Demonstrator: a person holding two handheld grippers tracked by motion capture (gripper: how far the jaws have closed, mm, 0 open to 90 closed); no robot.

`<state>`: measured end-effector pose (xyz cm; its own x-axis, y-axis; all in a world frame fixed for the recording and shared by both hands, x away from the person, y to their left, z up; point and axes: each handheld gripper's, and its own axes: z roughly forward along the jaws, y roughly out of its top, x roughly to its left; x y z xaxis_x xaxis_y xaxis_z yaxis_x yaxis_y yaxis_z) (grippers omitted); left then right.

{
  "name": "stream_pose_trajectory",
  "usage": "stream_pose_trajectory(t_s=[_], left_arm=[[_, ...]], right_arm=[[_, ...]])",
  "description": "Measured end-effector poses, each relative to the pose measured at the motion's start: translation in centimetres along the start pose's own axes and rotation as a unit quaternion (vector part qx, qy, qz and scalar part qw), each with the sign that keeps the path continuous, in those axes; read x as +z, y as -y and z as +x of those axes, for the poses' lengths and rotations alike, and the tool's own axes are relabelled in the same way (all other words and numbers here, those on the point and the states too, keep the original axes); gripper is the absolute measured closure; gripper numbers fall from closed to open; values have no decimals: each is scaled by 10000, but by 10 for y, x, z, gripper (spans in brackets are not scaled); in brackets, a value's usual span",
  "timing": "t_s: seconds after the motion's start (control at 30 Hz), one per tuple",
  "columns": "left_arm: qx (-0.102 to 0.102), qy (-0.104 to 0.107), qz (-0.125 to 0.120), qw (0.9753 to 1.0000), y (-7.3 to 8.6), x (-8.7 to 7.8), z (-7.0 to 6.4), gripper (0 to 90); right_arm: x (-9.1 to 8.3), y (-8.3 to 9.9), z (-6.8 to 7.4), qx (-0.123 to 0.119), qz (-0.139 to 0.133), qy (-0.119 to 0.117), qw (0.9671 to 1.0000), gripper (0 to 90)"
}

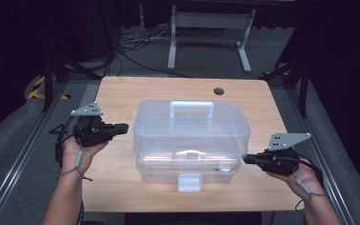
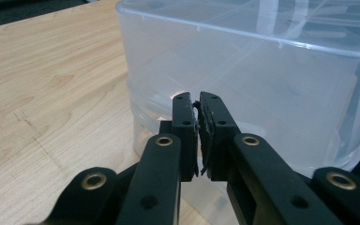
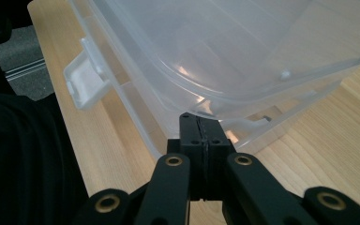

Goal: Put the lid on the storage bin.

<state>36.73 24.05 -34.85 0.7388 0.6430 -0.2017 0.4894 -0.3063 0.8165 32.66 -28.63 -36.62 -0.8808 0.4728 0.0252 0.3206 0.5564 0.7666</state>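
While both grippers flank the clear box [image 1: 192,136], jaws together — front latch [image 3: 82,79] hangs unfastened, right gripper view.

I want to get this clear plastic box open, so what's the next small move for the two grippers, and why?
Probably nudge the right gripper up under the lid rim. Its jaws are shut, tips at the seam between lid and base, and the front latch hangs flipped down, so the lid seems free to lift. The left gripper, also shut, sits by the box's other end and could steady it.

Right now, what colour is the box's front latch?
The latch is translucent white like the box; clearest in the high view.
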Motion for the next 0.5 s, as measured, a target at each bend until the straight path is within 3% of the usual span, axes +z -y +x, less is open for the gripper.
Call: stream_pose_trajectory(t_s=[0.33,0.5], left_arm=[[4,-26,39,10000,-2,5,3,851],[-7,-149,146,9998,-1,9,6,851]], right_arm=[[5,6,1,60,149,-88,9998,900],[7,8,1,60,232,-122,9996,900]])
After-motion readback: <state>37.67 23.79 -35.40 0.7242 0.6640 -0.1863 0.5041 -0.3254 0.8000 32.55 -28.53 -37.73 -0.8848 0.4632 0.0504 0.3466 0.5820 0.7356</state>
